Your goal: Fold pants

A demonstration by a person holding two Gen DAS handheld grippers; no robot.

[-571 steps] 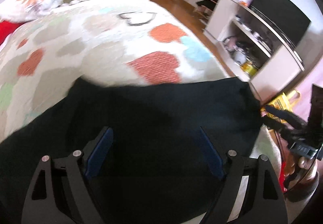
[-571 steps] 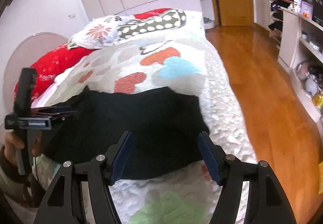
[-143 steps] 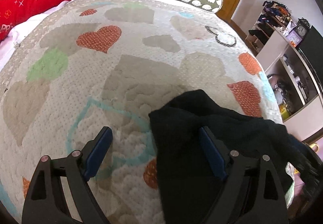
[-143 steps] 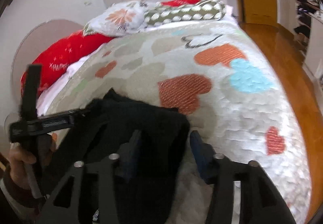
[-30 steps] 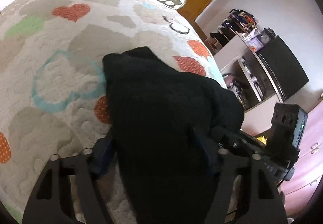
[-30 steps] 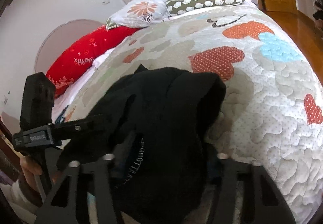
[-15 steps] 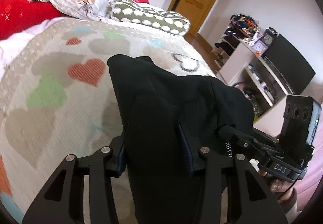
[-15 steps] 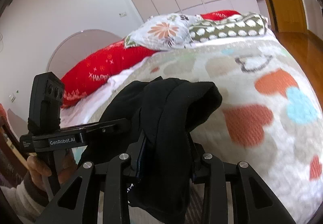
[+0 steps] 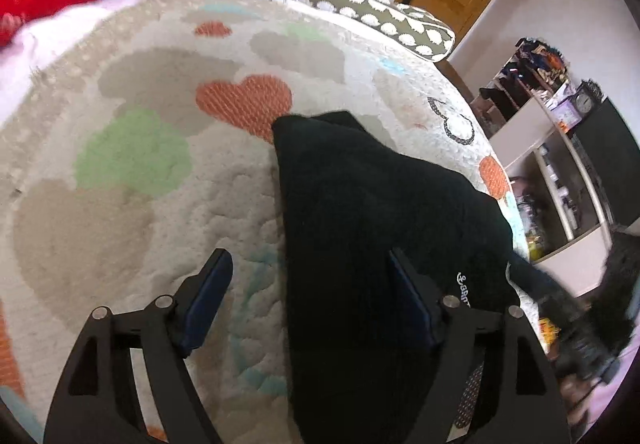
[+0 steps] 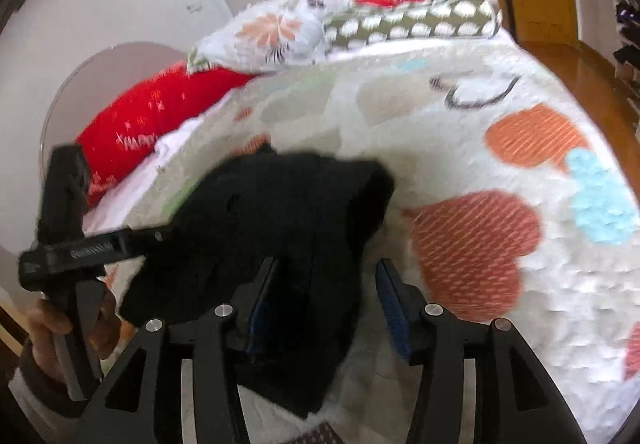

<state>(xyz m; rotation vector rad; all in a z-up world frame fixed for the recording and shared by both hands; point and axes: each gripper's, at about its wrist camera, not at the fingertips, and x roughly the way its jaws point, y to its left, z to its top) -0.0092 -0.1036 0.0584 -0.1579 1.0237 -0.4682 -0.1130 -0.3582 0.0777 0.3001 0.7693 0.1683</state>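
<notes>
From my left wrist camera, the black knit pants (image 9: 380, 212) lie on the cream quilted bedspread with coloured hearts (image 9: 132, 164) as a compact, stacked bundle, narrow end pointing toward the green bolster pillow with white spots (image 9: 372, 16). I judge the folding largely done: the bundle looks several layers thick with a fairly straight left edge, and what is left seems to be squaring or smoothing it. My left gripper (image 9: 308, 296) has its jaws spread wide and is holding nothing; the left finger sits over bare bedspread, the right finger over the pants, so the bundle's left edge runs between them. Whether the finger touches the cloth I cannot tell. A small white logo shows near the bundle's right edge.

From my right wrist camera, the picture is blurred, but the same pants (image 10: 280, 220) sit on the bedspread (image 10: 500, 148) ahead of and partly between the fingers of my right gripper (image 10: 326, 300). Its jaws are parted; cloth lies in the gap but nothing is pinched. The right side of the bundle looks rumpled, so a tidy-up there may remain. My left gripper (image 10: 160, 236) reaches in from the left, its tip at the pants.
</notes>
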